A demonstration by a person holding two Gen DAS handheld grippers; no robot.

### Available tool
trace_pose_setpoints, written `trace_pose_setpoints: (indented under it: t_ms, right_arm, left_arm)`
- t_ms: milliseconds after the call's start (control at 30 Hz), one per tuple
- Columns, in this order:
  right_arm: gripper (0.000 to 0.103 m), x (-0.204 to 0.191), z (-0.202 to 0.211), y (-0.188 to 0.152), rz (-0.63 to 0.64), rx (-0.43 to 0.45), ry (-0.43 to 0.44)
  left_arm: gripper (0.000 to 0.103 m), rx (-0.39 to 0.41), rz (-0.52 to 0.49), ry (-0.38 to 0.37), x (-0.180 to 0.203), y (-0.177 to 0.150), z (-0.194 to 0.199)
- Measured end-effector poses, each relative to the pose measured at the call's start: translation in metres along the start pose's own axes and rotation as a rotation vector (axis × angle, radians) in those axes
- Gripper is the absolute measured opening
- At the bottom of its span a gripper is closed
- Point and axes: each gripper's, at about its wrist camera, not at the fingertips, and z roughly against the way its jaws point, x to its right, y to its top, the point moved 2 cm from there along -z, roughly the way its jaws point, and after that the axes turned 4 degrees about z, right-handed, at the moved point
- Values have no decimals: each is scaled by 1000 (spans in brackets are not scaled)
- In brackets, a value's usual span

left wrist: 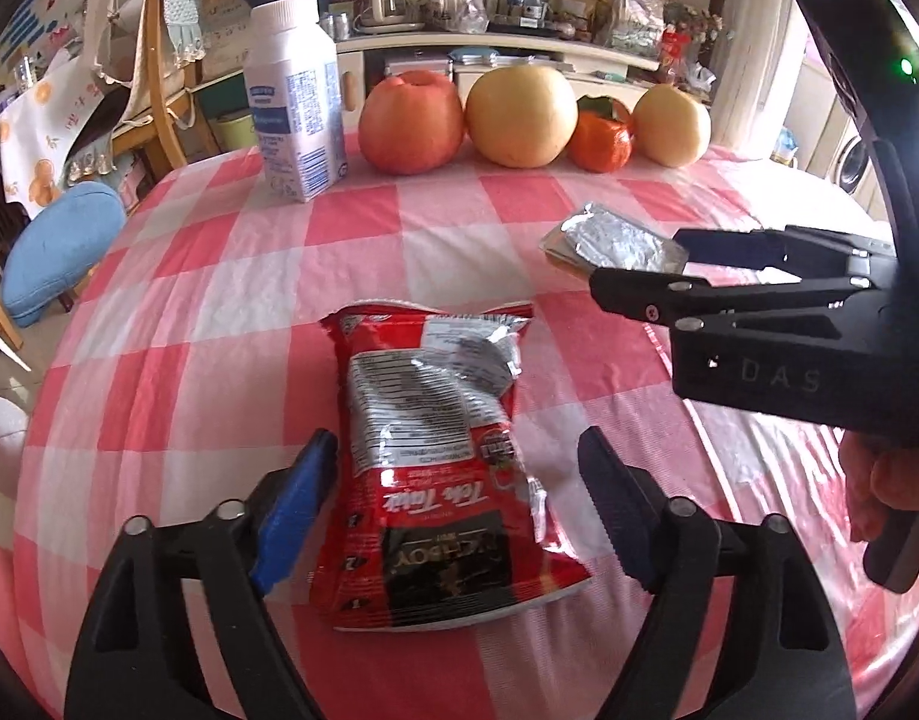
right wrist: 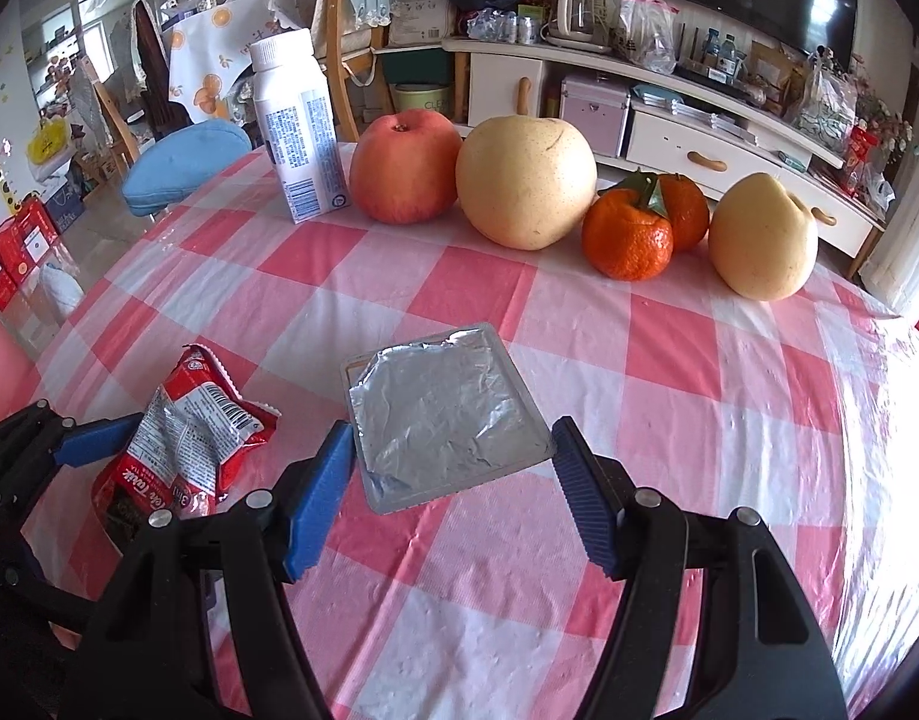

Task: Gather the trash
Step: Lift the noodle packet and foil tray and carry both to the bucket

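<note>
Straddling trash | left gripper (left wrist: 453, 510) fingers spread around snack wrapper (left wrist: 441, 468) | right gripper (right wrist: 453, 480) fingers spread around foil pack (right wrist: 441, 414), lower centre | press low on worktop (right wrist: 669, 360), then pinch

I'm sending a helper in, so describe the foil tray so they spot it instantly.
On the pink checked tablecloth, in front of the fruit row, the foil tray lies flat between the open right gripper fingers. It's silver and square, unlike the red snack bag.

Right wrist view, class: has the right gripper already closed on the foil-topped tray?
No. The right gripper is open, its blue fingers standing on either side of the foil-topped tray, which lies flat on the checked tablecloth.
</note>
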Motion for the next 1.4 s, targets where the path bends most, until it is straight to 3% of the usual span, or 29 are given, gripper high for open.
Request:
trace_pose_setpoints:
  t_ms: [67, 400, 967, 1400]
  right_arm:
    - [68, 0, 4, -3, -11, 1, 2]
    - [68, -11, 27, -18, -36, 8, -8]
    - [68, -52, 70, -45, -36, 44, 4]
    - [68, -90, 92, -43, -20, 77, 26]
  left_arm:
    - [61, 6, 1, 9, -1, 0, 2]
    - [54, 7, 13, -21, -6, -5, 10]
    - [54, 106, 60, -1, -44, -5, 56]
    - [54, 187, 121, 26, -83, -6, 100]
